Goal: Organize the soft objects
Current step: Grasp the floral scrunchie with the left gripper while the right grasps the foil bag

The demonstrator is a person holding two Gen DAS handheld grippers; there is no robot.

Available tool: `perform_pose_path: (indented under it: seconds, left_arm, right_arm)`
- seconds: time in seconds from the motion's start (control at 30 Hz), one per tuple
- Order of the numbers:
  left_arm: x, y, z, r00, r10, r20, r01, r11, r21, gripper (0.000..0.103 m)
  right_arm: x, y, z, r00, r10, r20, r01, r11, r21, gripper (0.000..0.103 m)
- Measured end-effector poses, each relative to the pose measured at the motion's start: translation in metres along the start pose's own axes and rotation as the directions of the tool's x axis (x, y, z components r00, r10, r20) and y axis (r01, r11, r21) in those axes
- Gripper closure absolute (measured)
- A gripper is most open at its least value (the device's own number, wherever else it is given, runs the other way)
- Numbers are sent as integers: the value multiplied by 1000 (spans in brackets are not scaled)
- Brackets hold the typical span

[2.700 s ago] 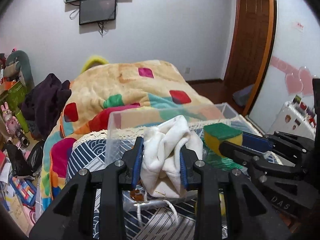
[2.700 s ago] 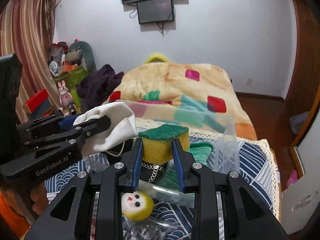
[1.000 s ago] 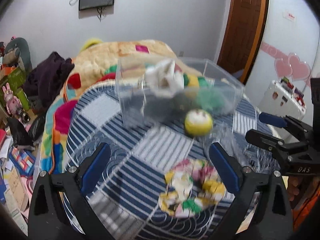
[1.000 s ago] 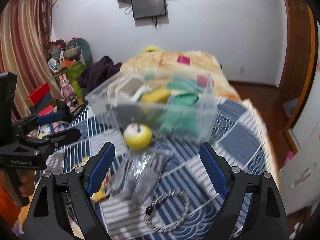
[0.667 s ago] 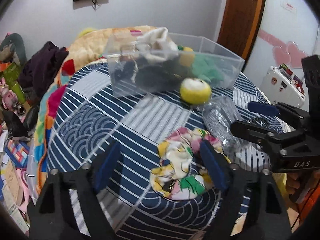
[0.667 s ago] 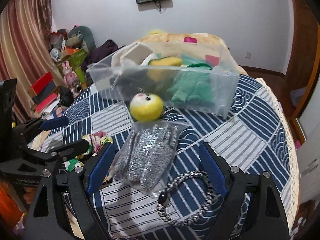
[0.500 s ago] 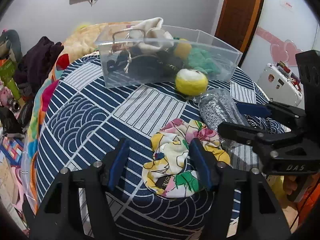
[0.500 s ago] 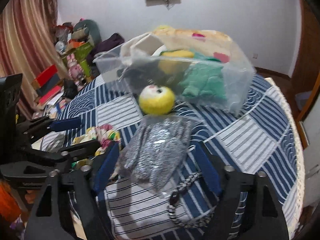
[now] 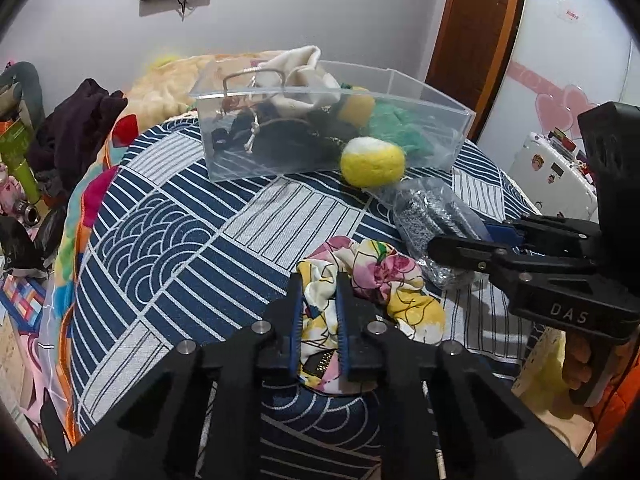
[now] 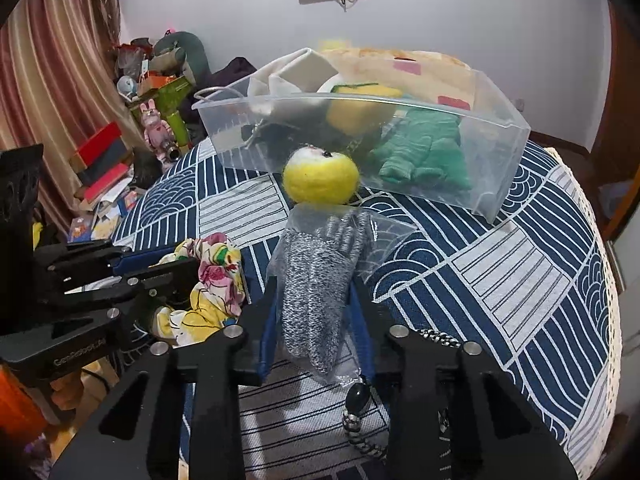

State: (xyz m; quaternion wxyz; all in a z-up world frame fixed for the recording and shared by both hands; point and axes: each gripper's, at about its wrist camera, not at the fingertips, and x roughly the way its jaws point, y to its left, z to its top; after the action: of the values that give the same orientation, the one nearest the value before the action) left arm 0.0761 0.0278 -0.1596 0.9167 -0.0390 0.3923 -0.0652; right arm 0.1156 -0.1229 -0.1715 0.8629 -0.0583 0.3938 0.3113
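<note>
Both tools have dropped from the clear bin [image 9: 424, 98] and closed: left tool [image 9: 318, 312] pinches the floral scrunchie [image 9: 384, 276], right tool [image 10: 316, 312] clamps the bagged grey gloves [image 10: 316, 276] on the tabletop [image 10: 500, 280]. Lifting into the bin looks next.

Floral scrunchie [image 9: 372, 280] crumpled on tablecloth, bagged grey gloves [image 10: 320, 280] beside

So the worktop [image 9: 168, 216] has a navy and white patterned cloth over it. Sitting on it: a clear bin [image 9: 424, 98] at the back, a yellow ball [image 9: 373, 161] right against the bin's front wall, a bagged grey glove [image 10: 320, 280], a floral scrunchie [image 9: 384, 276] beside that, and a braided cord [image 10: 356, 420] at the near edge.
</note>
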Motion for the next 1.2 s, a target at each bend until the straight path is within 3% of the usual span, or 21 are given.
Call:
perform_pose_path:
  seconds: [0.4, 0.63, 0.93, 1.2]
  left_arm:
    - [-40, 8, 25, 990, 26, 140, -23, 999, -23, 91]
    - [-57, 12, 58, 971, 43, 237, -37, 999, -32, 91]
    - [-65, 8, 113, 932, 84, 352, -76, 996, -35, 91]
    - [-45, 23, 144, 916, 177, 360, -161, 984, -72, 90]
  right_arm:
    - [-30, 8, 6, 996, 6, 89, -9, 1000, 27, 78]
    - [-51, 4, 23, 984, -28, 177, 22, 999, 35, 78]
    - [-71, -9, 60, 944, -118, 308, 107, 993, 52, 78]
    - [-55, -23, 89, 936, -172, 309, 159, 985, 67, 78]
